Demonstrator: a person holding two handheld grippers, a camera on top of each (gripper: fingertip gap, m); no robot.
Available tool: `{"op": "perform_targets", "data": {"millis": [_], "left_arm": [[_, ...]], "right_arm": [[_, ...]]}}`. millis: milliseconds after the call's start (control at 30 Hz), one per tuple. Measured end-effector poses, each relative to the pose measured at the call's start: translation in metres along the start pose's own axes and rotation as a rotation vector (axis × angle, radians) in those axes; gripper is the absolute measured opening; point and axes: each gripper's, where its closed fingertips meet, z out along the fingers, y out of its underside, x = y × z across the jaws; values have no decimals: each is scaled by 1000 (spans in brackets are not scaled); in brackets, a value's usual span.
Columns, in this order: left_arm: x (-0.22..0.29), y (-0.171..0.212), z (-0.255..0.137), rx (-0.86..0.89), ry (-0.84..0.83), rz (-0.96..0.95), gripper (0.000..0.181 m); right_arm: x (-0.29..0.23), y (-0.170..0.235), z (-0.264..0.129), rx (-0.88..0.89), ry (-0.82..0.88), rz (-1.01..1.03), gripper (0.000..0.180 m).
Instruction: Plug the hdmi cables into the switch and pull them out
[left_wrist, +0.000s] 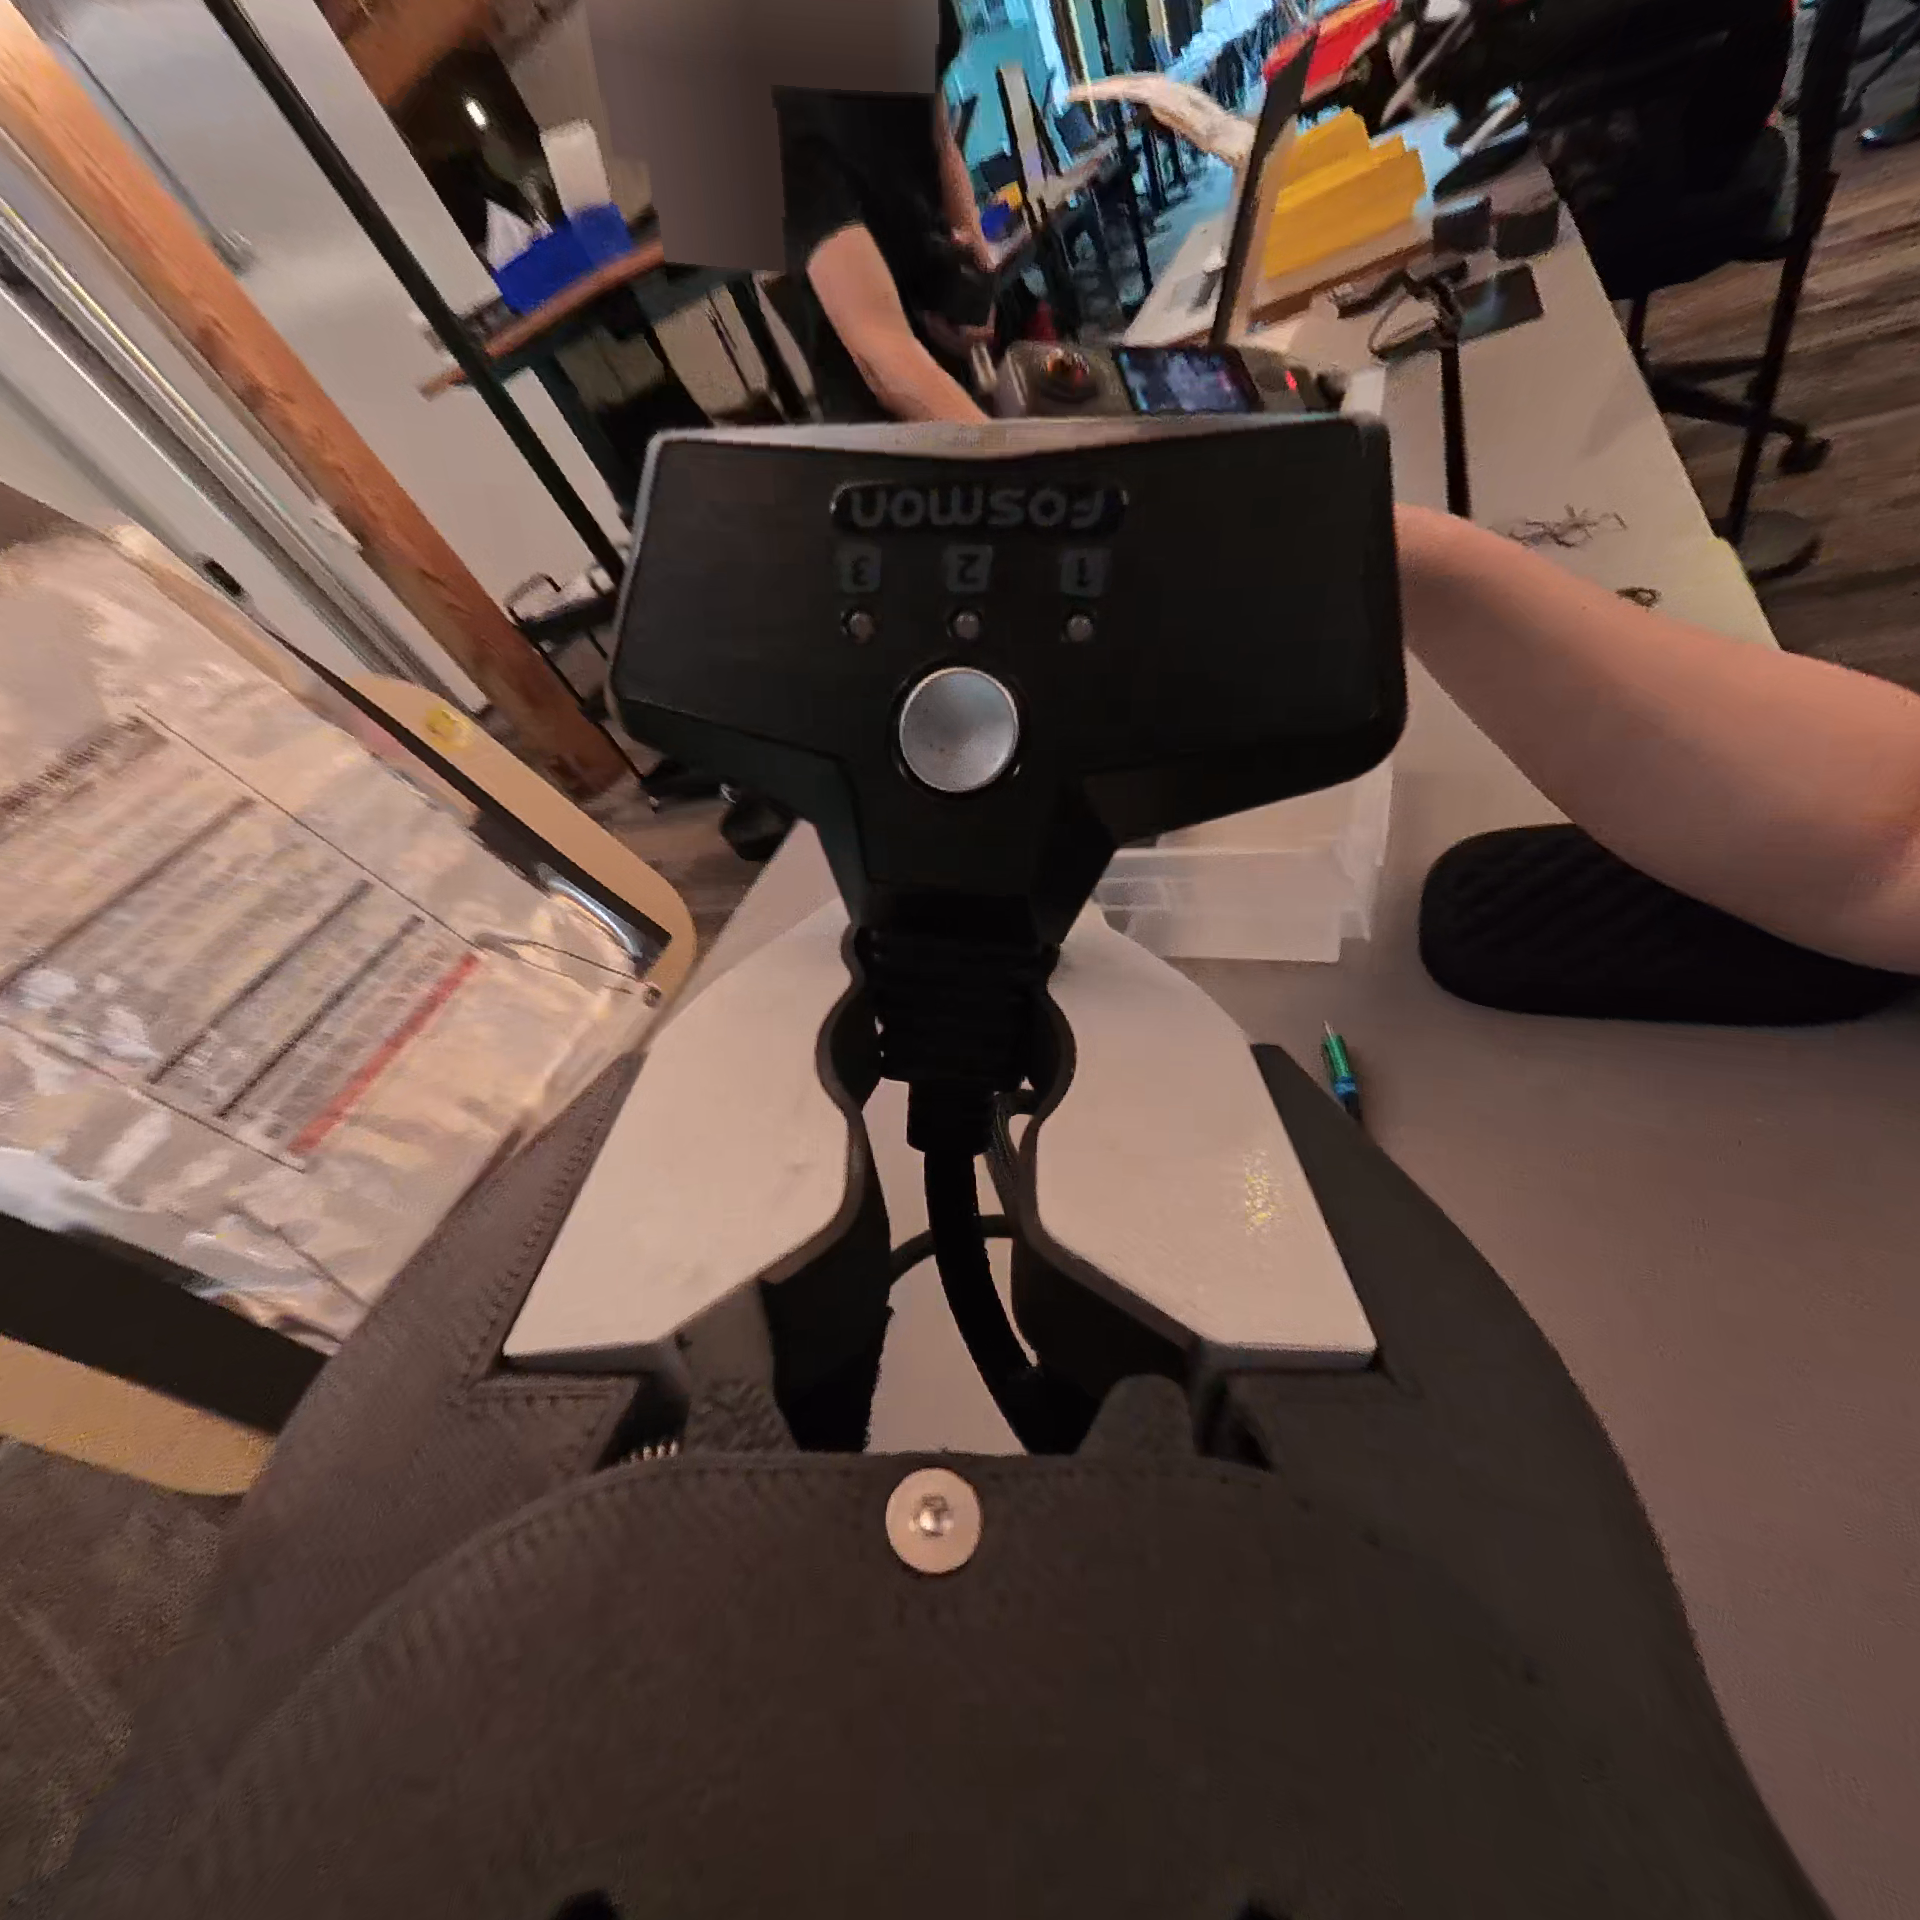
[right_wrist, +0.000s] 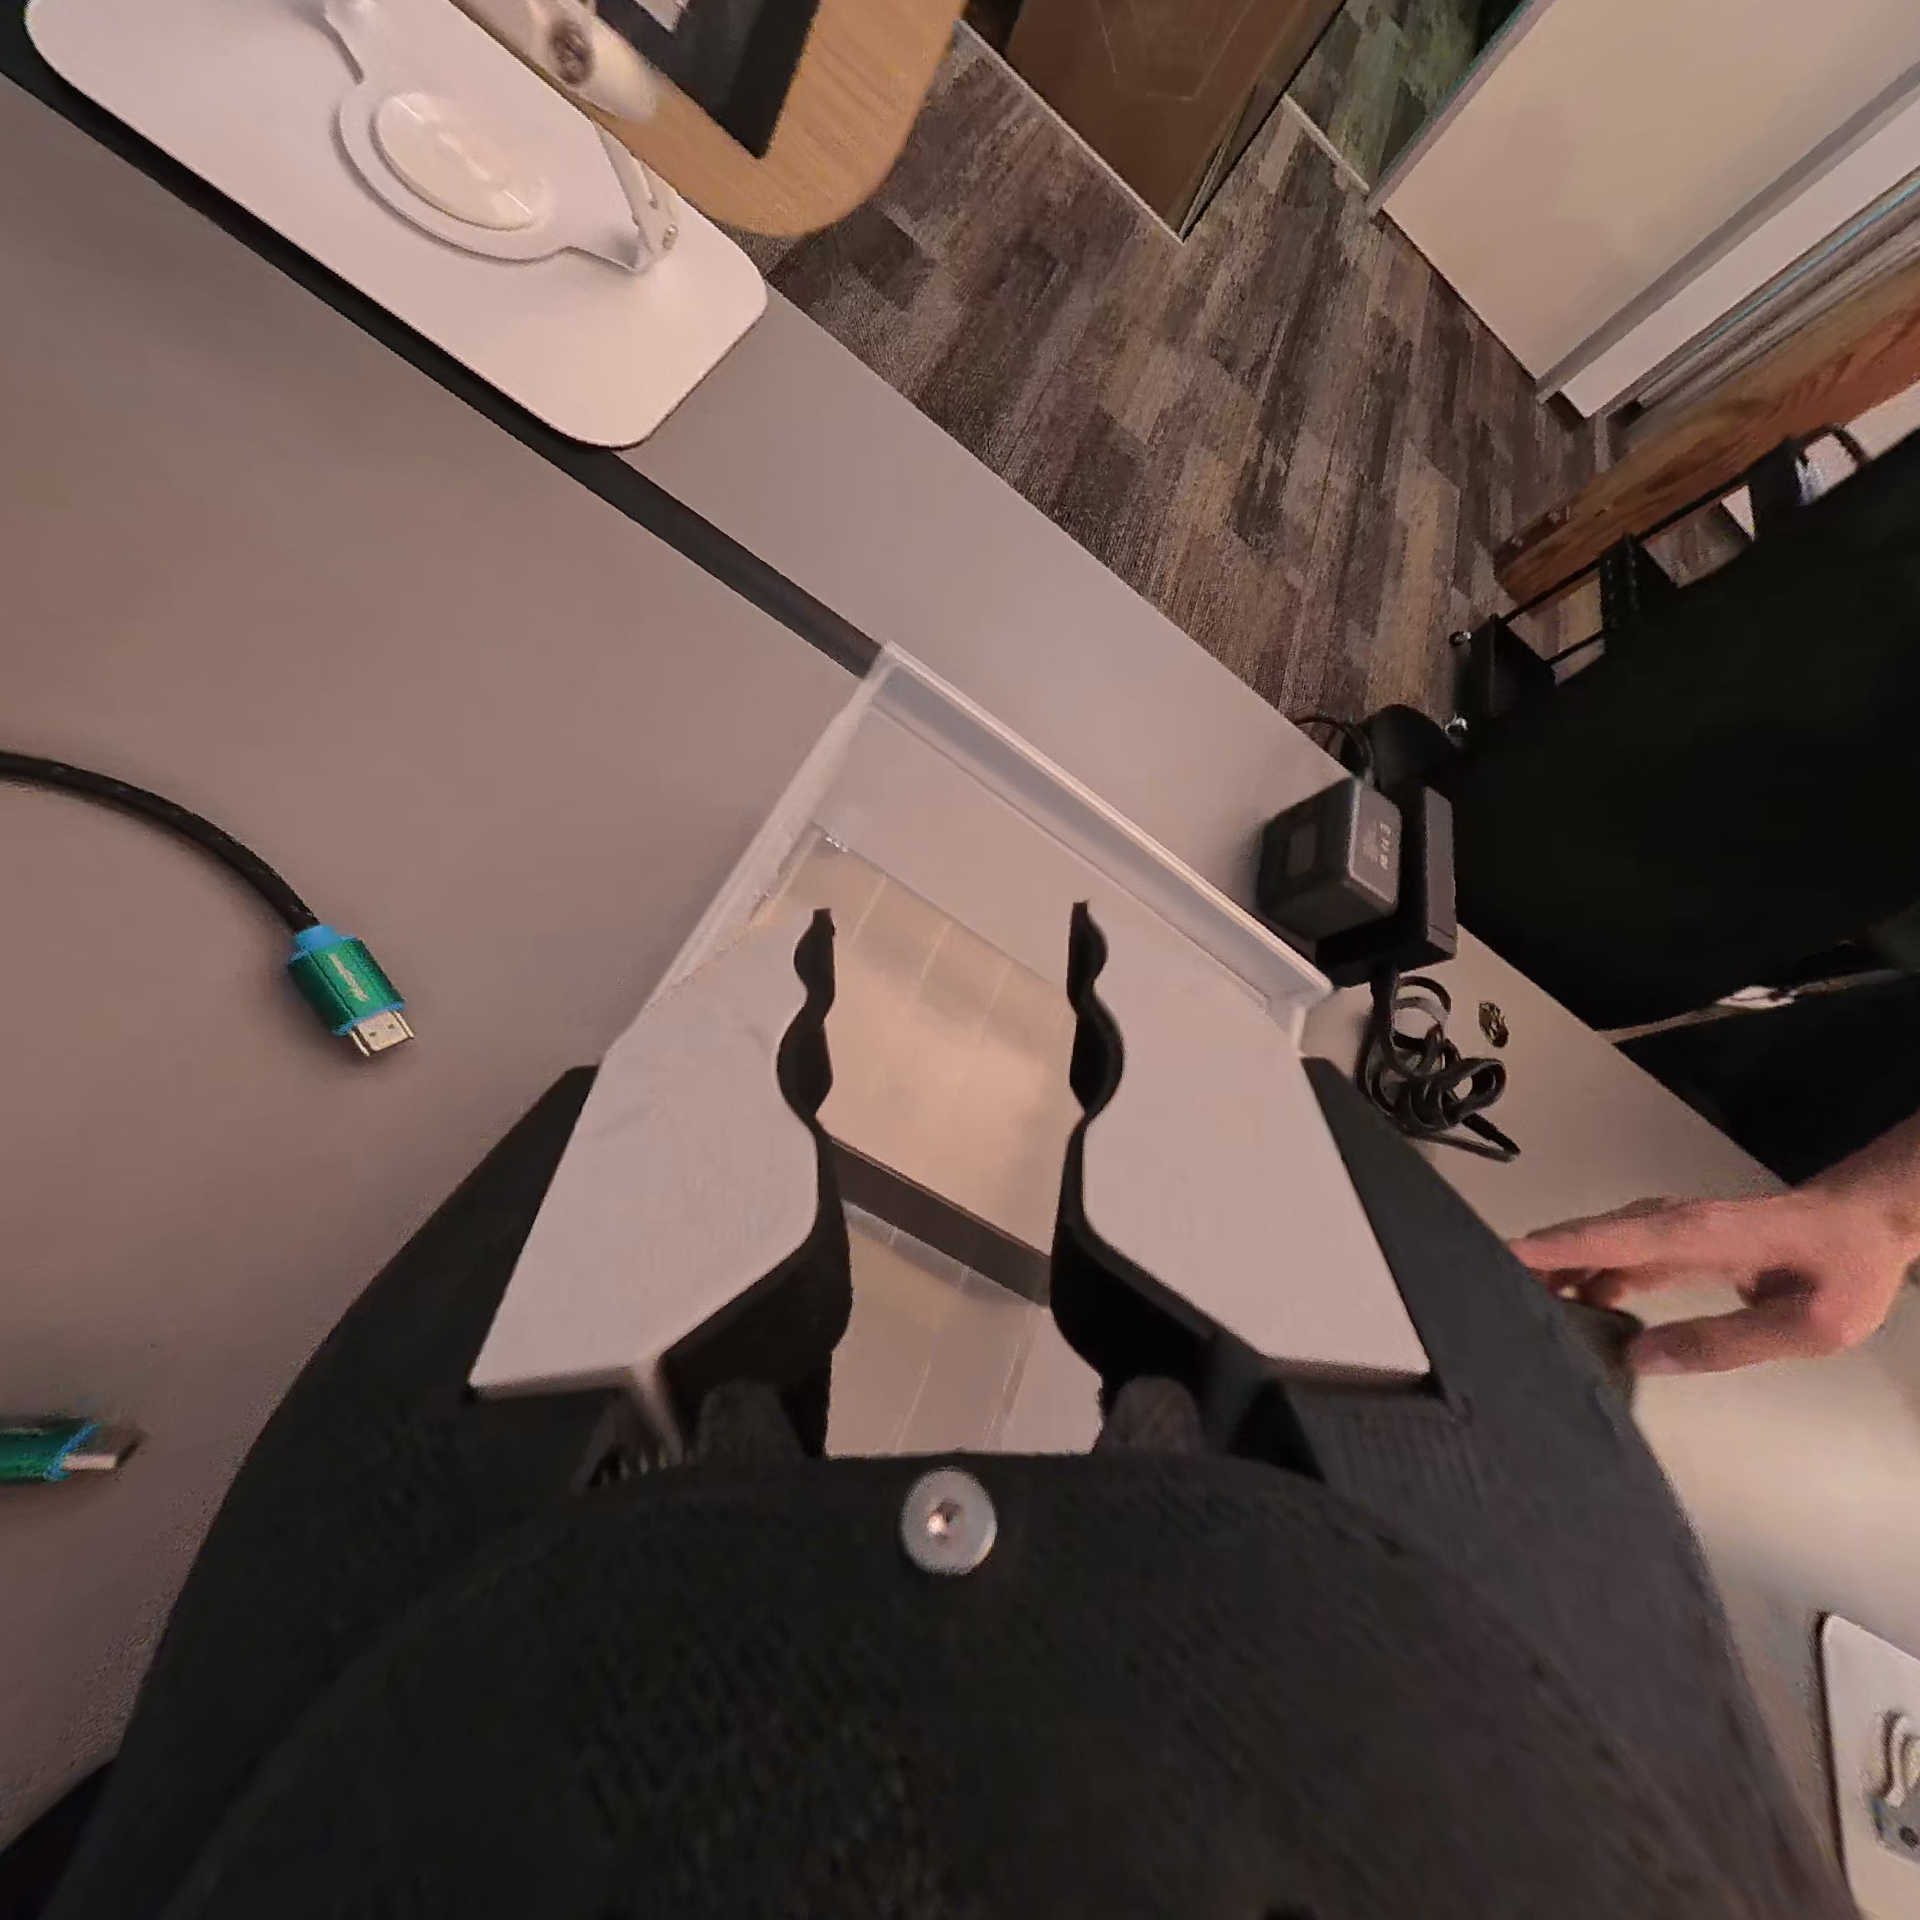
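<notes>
We work over a grey table (right_wrist: 436, 582) in an open office w/ wood-look flooring (right_wrist: 1195, 343), more desks and a black chair (left_wrist: 1704, 187) further back. A clear plastic bin (right_wrist: 1091, 790) sits on the table below our right gripper (right_wrist: 948, 997); a white stand base (right_wrist: 540, 260) and a black power adapter (right_wrist: 1351, 862) w/ coiled cord lie near the table's edge.

Our left gripper (left_wrist: 948, 1049) is clamped on the ribbed neck of the black hdmi switch (left_wrist: 997, 623), held up off the table, button side facing the cam; its black lead (left_wrist: 966, 1247) drops between the fingers. The switch's ports aren't visible.

Right jaws stand apart, nothing between them.

Only the right view shows the hdmi cables: one green-blue plug (right_wrist: 353, 987) on the table to the left, a second (right_wrist: 62, 1449) cut off at the frame edge, blurred. A hand (right_wrist: 1745, 1288) shows at right, what it touches unclear. Only the left view shows a forearm (left_wrist: 1662, 727) and a blurred monitor (left_wrist: 260, 935).
</notes>
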Motion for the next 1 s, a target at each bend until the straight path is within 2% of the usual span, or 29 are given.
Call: {"op": "perform_targets", "data": {"millis": [200,567,767,1000], "left_arm": [[2,31,15,-60,57,-39,24],[7,20,2,-29,47,-29,24],[3,33,-5,-105,6,34,24],[-4,44,-6,-113,12,-6,24]], "right_arm": [[-30,-18,12,-10,2,-30,44],[-68,-21,31,-50,-48,-128,44],[-81,-22,35,-41,-99,-130,44],[-87,-26,34,-1,-171,-92,43]]}}
